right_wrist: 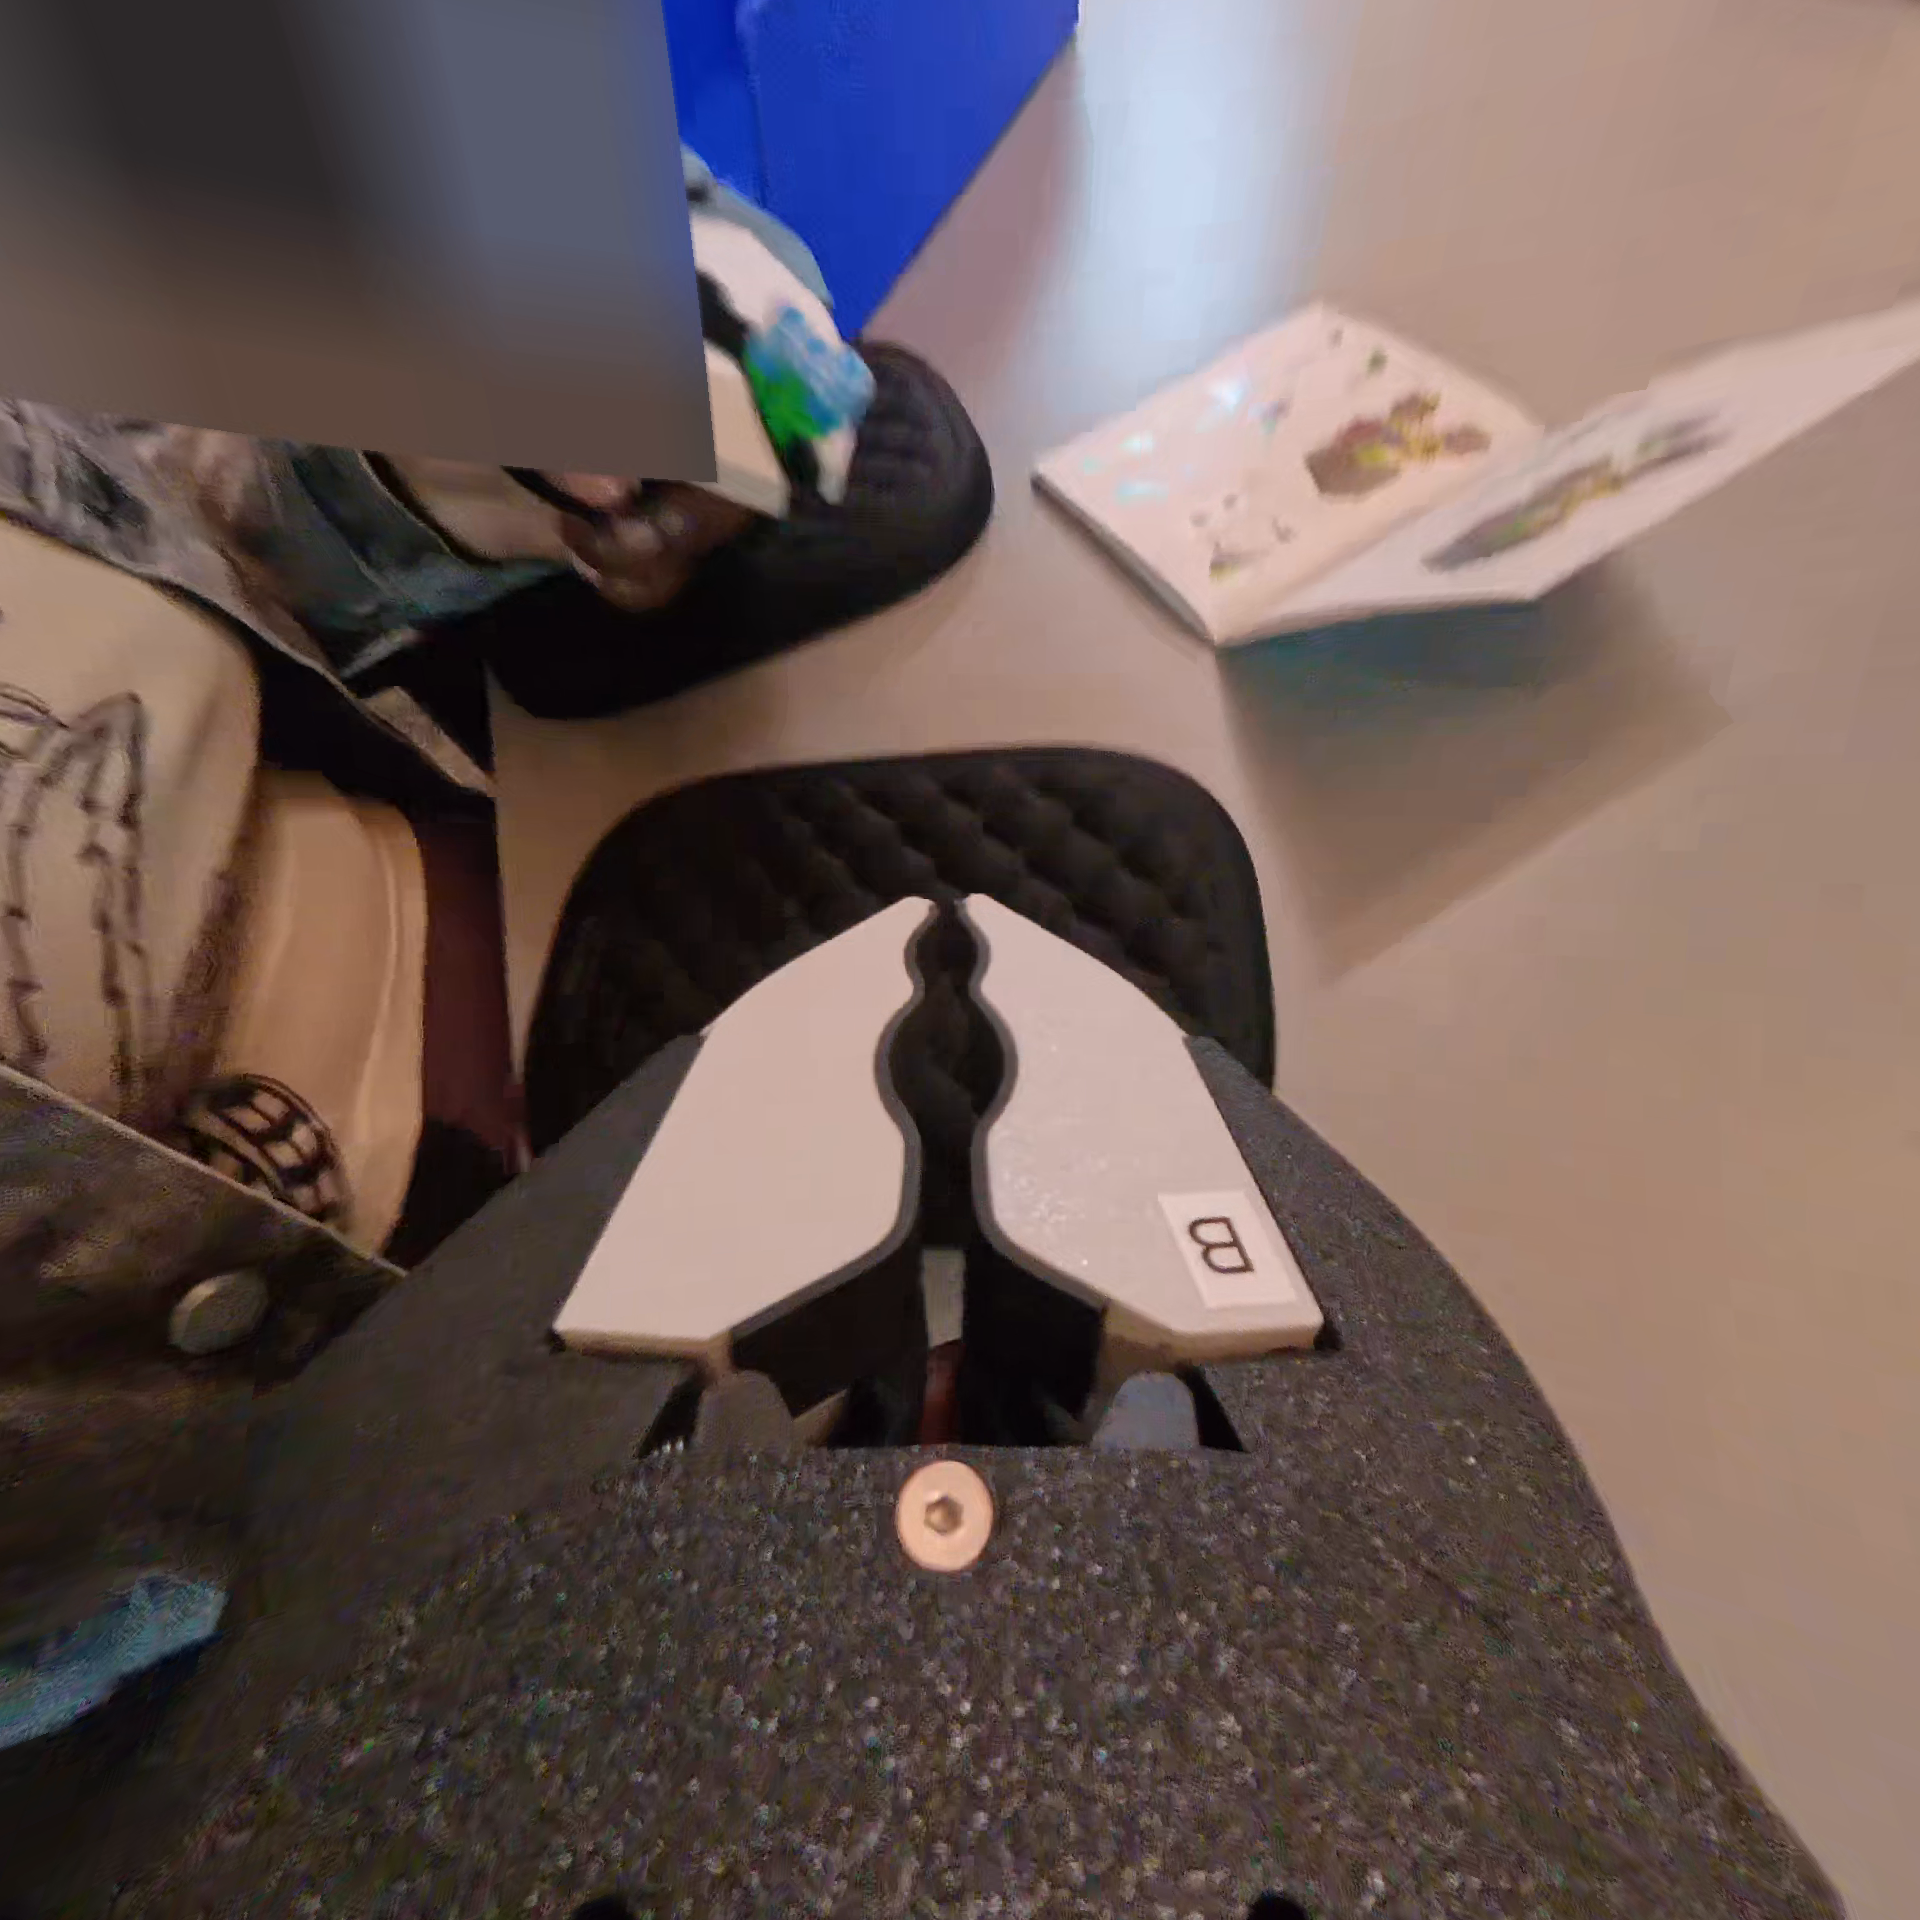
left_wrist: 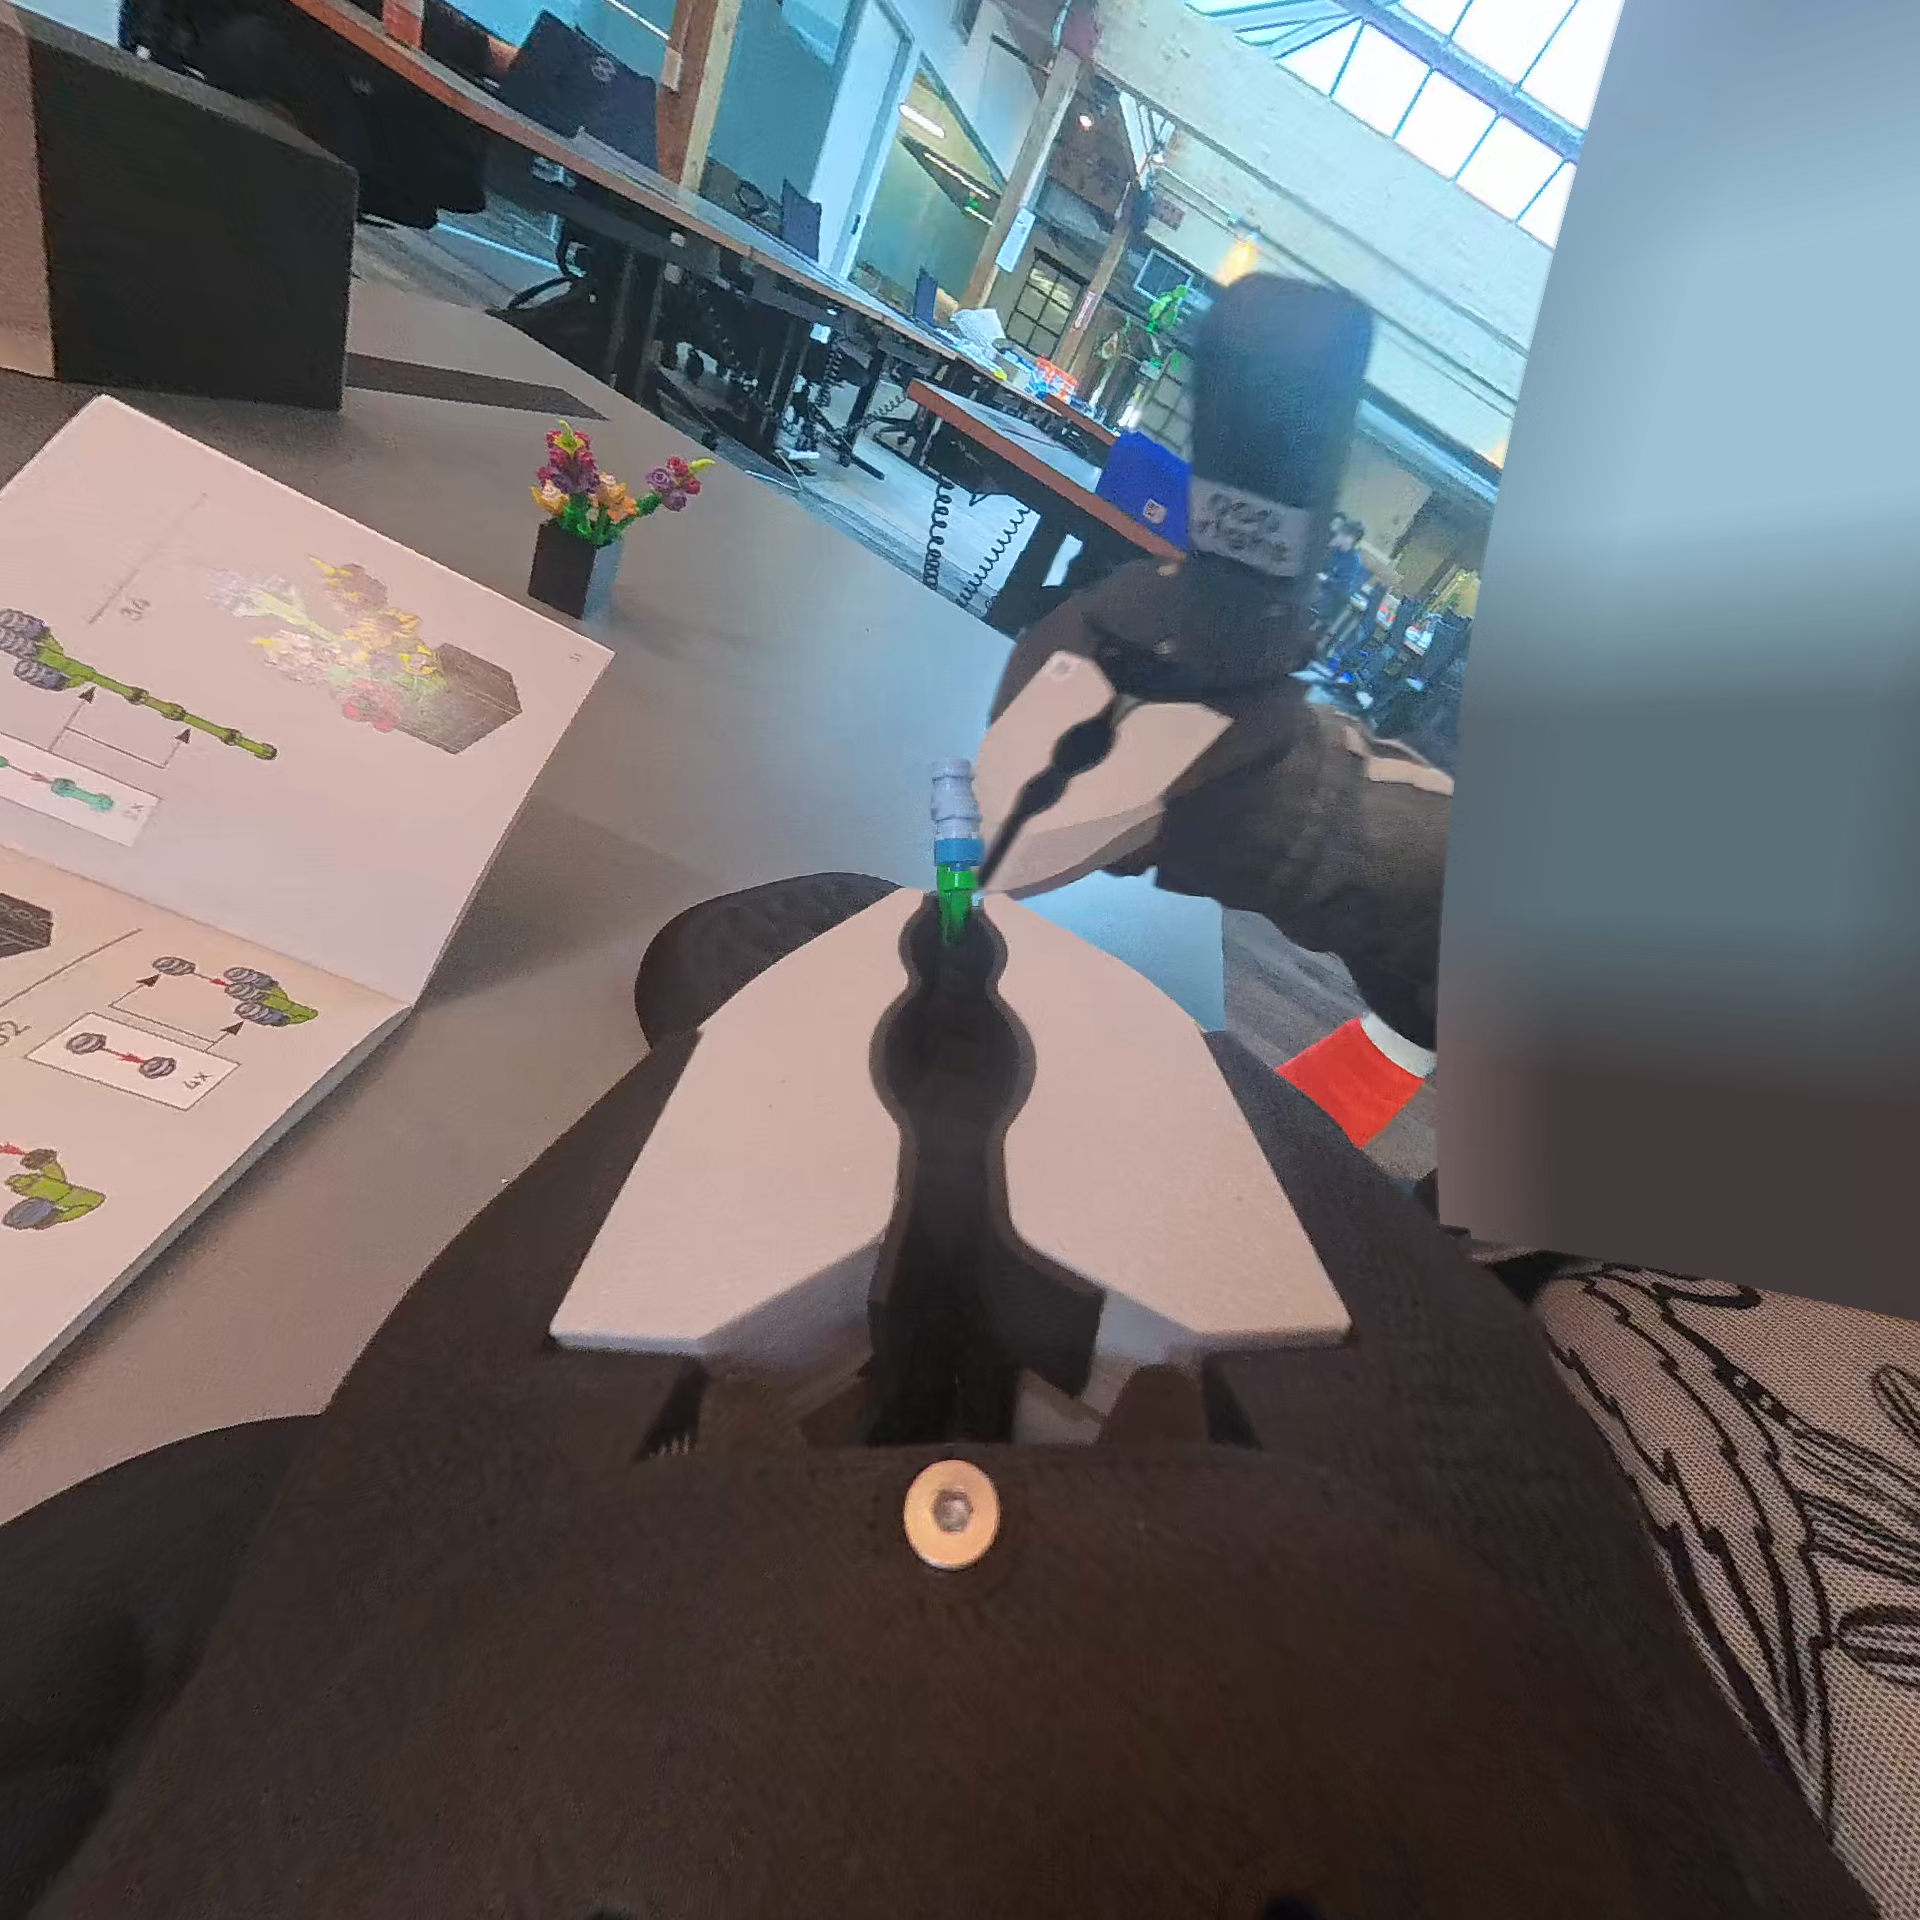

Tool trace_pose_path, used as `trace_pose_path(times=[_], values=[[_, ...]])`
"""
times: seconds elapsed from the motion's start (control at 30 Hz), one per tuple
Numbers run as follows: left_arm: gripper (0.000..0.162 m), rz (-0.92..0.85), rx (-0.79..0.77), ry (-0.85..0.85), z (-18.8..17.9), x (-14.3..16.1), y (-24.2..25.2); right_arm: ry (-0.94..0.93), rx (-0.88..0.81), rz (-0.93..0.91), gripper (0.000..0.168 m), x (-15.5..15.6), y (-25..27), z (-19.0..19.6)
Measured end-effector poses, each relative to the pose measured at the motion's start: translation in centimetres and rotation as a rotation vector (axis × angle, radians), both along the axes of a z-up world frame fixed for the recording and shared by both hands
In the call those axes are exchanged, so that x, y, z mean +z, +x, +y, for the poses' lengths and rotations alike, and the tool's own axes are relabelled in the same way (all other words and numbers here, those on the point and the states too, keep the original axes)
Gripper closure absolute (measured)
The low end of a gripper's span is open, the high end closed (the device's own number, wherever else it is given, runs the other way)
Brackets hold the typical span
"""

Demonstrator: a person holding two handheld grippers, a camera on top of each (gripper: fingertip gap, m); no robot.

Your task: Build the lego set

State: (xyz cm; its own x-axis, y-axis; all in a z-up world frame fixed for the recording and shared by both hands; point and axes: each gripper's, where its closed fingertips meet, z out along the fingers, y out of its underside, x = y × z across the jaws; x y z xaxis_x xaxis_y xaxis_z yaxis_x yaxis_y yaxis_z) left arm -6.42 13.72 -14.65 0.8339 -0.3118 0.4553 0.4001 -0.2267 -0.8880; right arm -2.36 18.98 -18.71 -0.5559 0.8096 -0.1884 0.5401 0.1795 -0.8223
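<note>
Grey table (left_wrist: 790,707) is seen beyond both grippers. An open instruction booklet (left_wrist: 260,790) lies flat on it, left of the left gripper's fingers (right of and beyond the right gripper's fingers in the right wrist view (right_wrist: 1455,488)). A small flower build in a black pot (left_wrist: 587,520) stands upright on the table, well beyond the left fingertips and just past the booklet's far edge.

Left gripper (left_wrist: 956,914): fingers pinched on a thin stem piece (left_wrist: 954,842), green base held at the very tips, blue and pale grey segments sticking up past them.

Right gripper (left_wrist: 992,883): fingers closed, nothing visible between them in its own view (right_wrist: 948,909). Its tips sit just right of the stem; contact cannot be told.
</note>
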Motion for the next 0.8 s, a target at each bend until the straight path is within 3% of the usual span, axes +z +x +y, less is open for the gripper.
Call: trace_pose_path(times=[0.1,0.23,0.43,0.8], values=[[0.157,0.015,-0.017,0.026,-0.2,0.3,0.3,0.036,0.112,0.006,0.168,-1.2,-0.5,0.4],[0.157,0.022,-0.05,0.042,-0.4,0.4,0.8,0.03,0.405,0.031,0.155,-1.4,-0.6,-0.1],[0.156,0.009,-0.083,0.079,-0.8,0.9,1.1,0.061,0.695,0.045,0.154,-2.3,-1.3,-0.2],[0.156,0.012,-0.107,0.032,-0.4,0.3,1.5,0.026,0.822,0.07,0.157,-3.4,-1.3,-0.4]])
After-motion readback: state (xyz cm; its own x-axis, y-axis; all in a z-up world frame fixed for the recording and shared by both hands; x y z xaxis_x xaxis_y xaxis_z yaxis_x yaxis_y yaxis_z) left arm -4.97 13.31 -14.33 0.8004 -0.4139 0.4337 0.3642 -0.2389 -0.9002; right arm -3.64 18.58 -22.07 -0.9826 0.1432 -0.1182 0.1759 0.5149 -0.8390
